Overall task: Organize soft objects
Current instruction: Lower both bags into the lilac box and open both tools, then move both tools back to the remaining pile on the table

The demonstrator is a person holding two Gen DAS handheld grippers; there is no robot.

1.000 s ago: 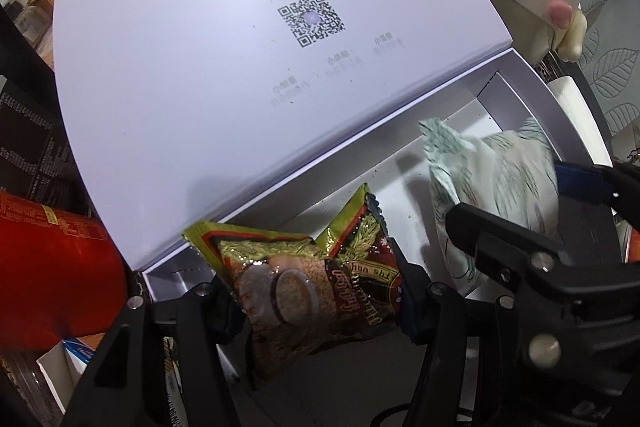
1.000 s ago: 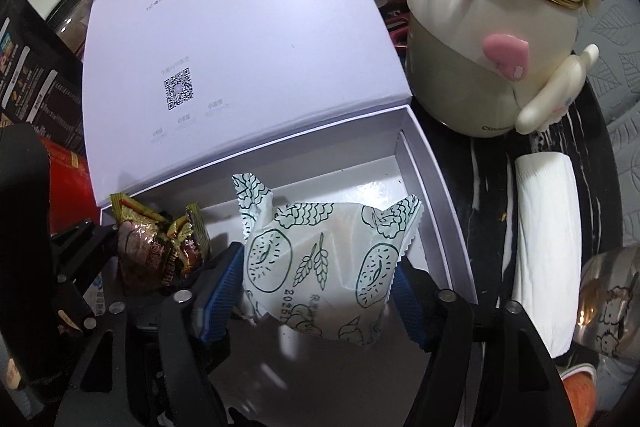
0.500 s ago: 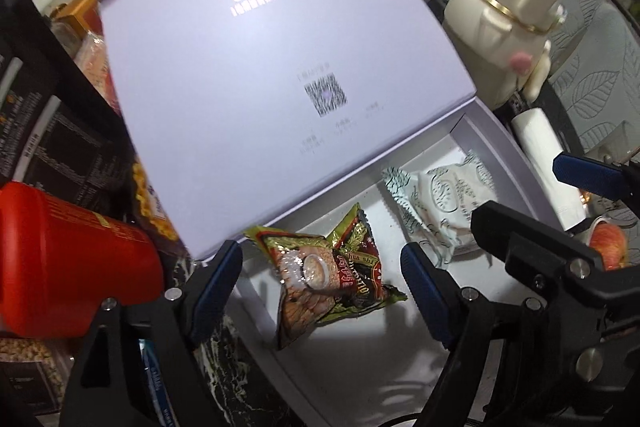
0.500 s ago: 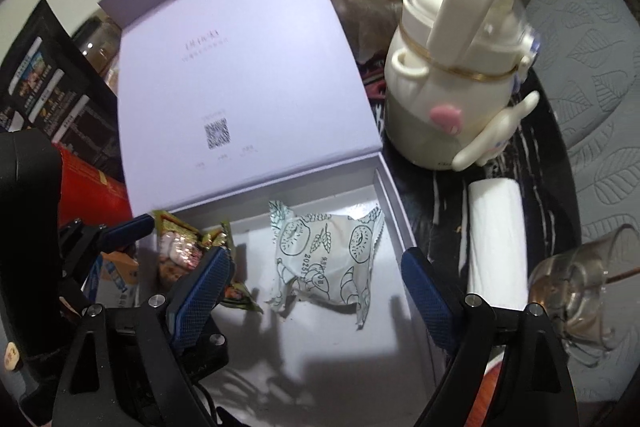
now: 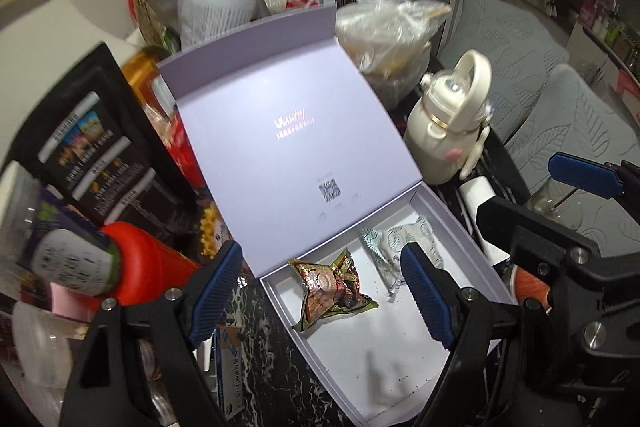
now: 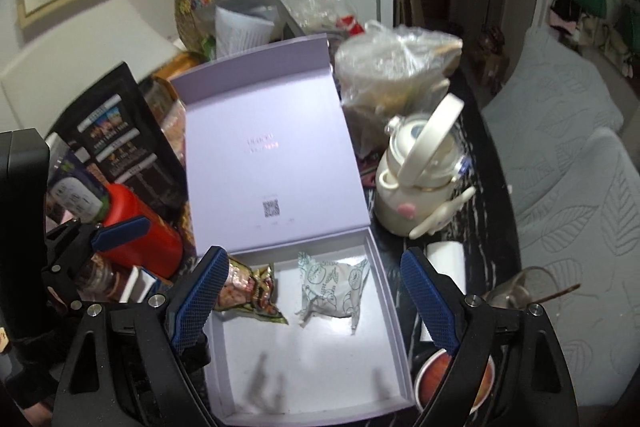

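An open lilac box [image 5: 472,239] [image 6: 390,291] lies on the dark marble table with its lid [image 5: 288,147] [image 6: 264,155] standing up behind it. Inside lie a brown-and-green snack packet [image 5: 332,287] [image 6: 248,291] at the left and a white packet with green prints [image 5: 400,243] [image 6: 334,291] to its right. My left gripper [image 5: 320,291] is open and empty above the box's left part. My right gripper [image 6: 316,299] is open and empty above the box. The right gripper also shows in the left wrist view [image 5: 584,175].
A cream kettle-shaped bottle [image 5: 452,131] [image 6: 420,183] stands right of the box, a white roll [image 6: 444,259] and a glass [image 6: 528,291] beside it. A red bottle [image 5: 148,267] [image 6: 140,223], a black pouch [image 5: 96,155] and a plastic bag [image 6: 396,67] crowd the left and back.
Both grippers have let go of their packets and pulled up and back from the box. The two packets now lie inside the box.
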